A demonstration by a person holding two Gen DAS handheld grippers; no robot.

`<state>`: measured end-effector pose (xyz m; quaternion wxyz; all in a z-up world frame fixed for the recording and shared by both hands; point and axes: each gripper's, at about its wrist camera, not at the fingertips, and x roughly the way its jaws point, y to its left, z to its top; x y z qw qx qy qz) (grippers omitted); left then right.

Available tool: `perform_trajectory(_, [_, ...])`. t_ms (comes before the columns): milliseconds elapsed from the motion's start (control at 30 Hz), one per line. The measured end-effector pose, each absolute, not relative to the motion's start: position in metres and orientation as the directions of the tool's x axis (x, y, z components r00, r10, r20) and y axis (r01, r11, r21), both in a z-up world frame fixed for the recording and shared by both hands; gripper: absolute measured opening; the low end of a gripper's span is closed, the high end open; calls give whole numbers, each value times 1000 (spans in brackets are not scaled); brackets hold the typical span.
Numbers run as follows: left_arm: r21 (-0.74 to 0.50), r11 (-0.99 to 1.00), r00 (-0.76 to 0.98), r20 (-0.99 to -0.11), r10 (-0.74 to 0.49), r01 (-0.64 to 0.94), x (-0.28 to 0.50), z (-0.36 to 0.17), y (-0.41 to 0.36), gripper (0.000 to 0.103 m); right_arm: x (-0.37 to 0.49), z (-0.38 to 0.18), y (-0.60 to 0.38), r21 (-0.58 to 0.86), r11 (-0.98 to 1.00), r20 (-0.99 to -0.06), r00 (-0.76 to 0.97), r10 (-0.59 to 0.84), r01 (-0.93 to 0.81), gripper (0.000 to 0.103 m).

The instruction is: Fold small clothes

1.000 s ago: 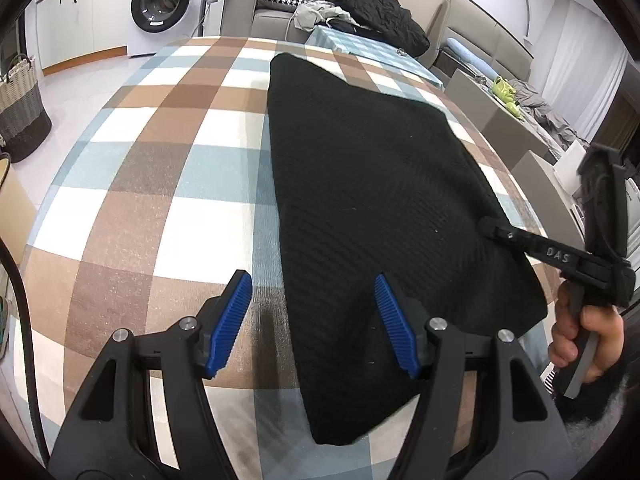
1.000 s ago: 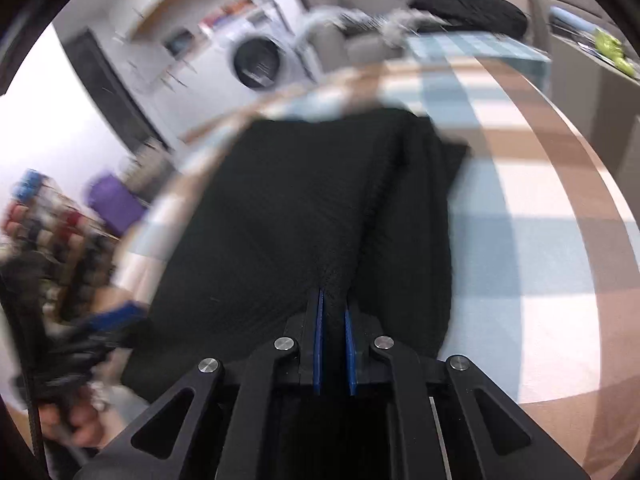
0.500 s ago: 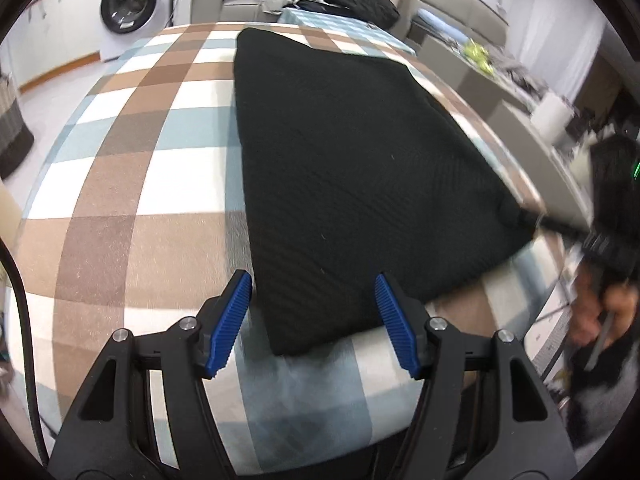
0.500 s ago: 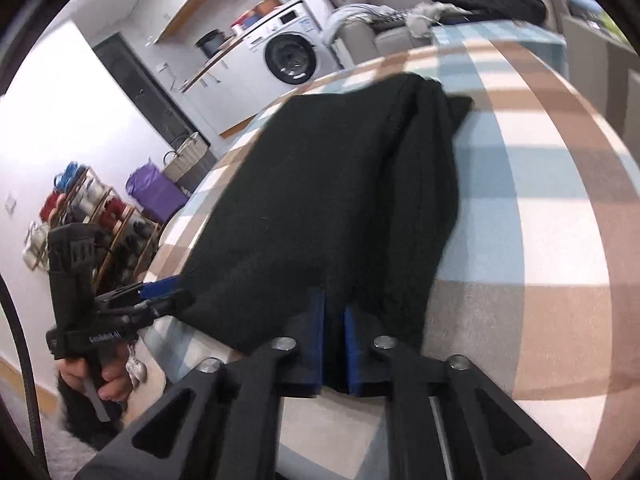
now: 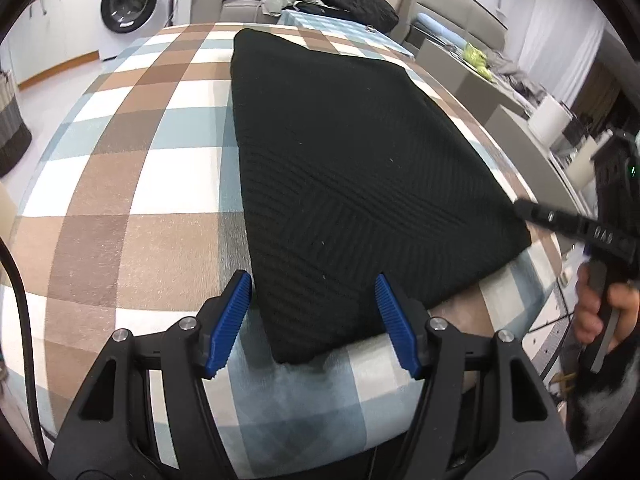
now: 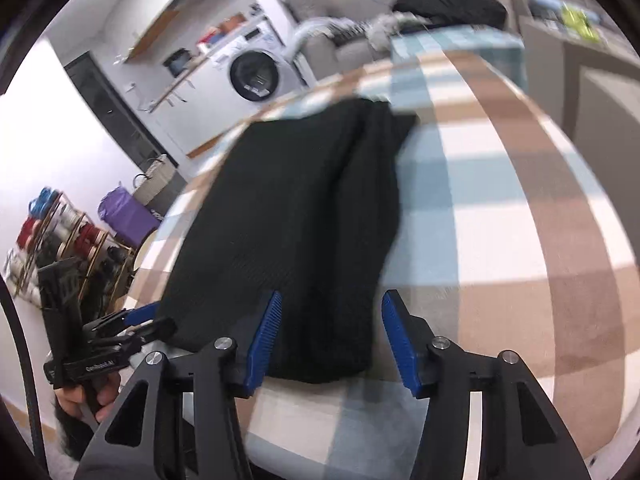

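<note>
- Black garment [image 5: 344, 184] lies flat on the checked tablecloth [image 5: 160, 168] in the left wrist view, its near corner between the spread blue pads of the left gripper [image 5: 314, 320], which press on nothing. The right gripper [image 5: 532, 212] reaches its right-hand corner.
- Right wrist view: the garment [image 6: 296, 224] lies folded on the tablecloth [image 6: 500, 216]; the right gripper [image 6: 330, 340] is opening, its pads clear of the near edge between them.

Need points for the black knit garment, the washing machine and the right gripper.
black knit garment [image 5: 344, 168], left wrist view, middle of its flat top face.
washing machine [image 5: 130, 4], left wrist view, on its round door.
right gripper [image 6: 330, 338], right wrist view, midway between the blue fingertips; jaws opening, garment edge between them.
</note>
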<state>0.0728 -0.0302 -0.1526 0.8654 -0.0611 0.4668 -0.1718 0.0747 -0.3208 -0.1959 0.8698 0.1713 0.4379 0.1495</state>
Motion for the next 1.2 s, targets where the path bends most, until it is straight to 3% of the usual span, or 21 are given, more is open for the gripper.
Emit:
perform_trajectory(67, [-292, 929, 502, -782, -369, 227, 77, -154, -29, 59, 73, -202, -320, 466, 878, -706, 553, 442, -108, 54])
perform_trajectory(233, [-320, 927, 524, -764, -375, 198, 86, -156, -23, 22, 75, -205, -302, 438, 892, -724, 544, 424, -112, 52])
perform_trajectory(300, [-343, 919, 523, -756, -394, 196, 90, -157, -20, 17, 76, -205, -297, 412, 904, -729, 553, 403, -115, 42])
perform_trajectory(433, [-310, 930, 540, -758, -367, 197, 98, -155, -22, 16, 77, -204, -290, 392, 911, -731, 558, 394, -129, 33])
perform_trajectory(900, [-172, 974, 603, -765, -228, 150, 189, -141, -36, 16, 149, -201, -267, 313, 945, -745, 591, 309, -100, 32])
perform_trajectory(1200, [-151, 977, 621, -755, -211, 149, 217, -145, -39, 16, 170, -198, -264, 259, 960, -747, 607, 271, -110, 34])
